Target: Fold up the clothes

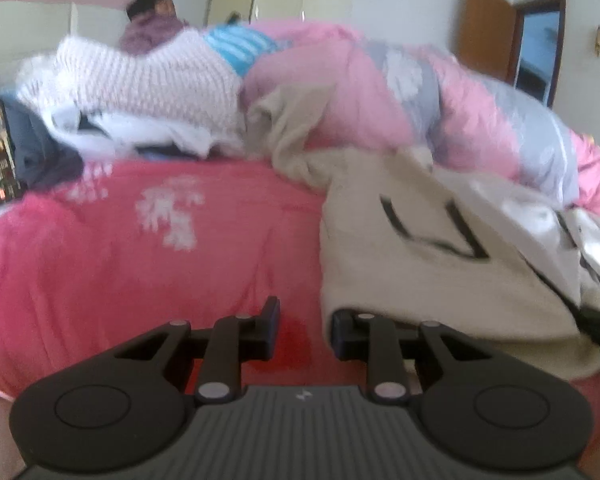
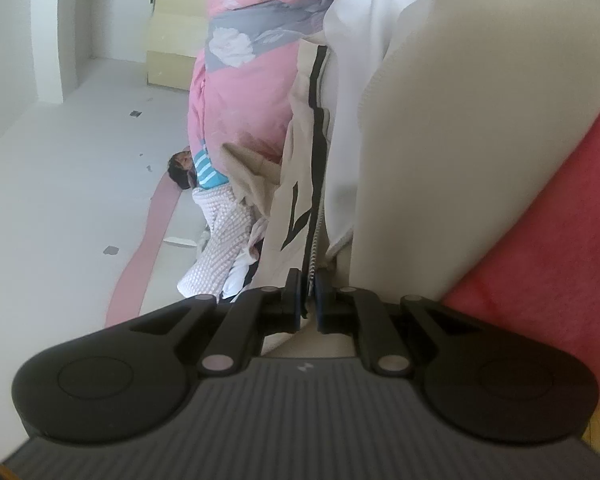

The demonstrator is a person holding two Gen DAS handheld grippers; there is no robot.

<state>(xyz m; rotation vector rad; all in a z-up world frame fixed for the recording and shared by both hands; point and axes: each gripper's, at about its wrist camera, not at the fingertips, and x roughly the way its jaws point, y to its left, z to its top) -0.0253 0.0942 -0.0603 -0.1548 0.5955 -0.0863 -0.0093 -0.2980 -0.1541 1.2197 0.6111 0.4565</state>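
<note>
Matt cream cloth jacket [image 1: 420, 256], soft pink cloth bedsheet [image 1: 140, 272], nubbly knitted sweater [image 1: 148, 80]

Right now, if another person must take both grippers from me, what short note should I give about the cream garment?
Left gripper: open, holding nothing, low over the red bedcover, just left of the cream garment.
Right gripper: shut on the cream garment at an edge by its zipper, camera rolled sideways.
Things: the garment lies partly spread on the bedcover, with black trim. Behind it, a pile of other clothes and a pink quilt.
Done: one edge is gripped. No finished fold visible.
Left: probably grip a second edge with the left gripper, fold, then the pile.
</note>
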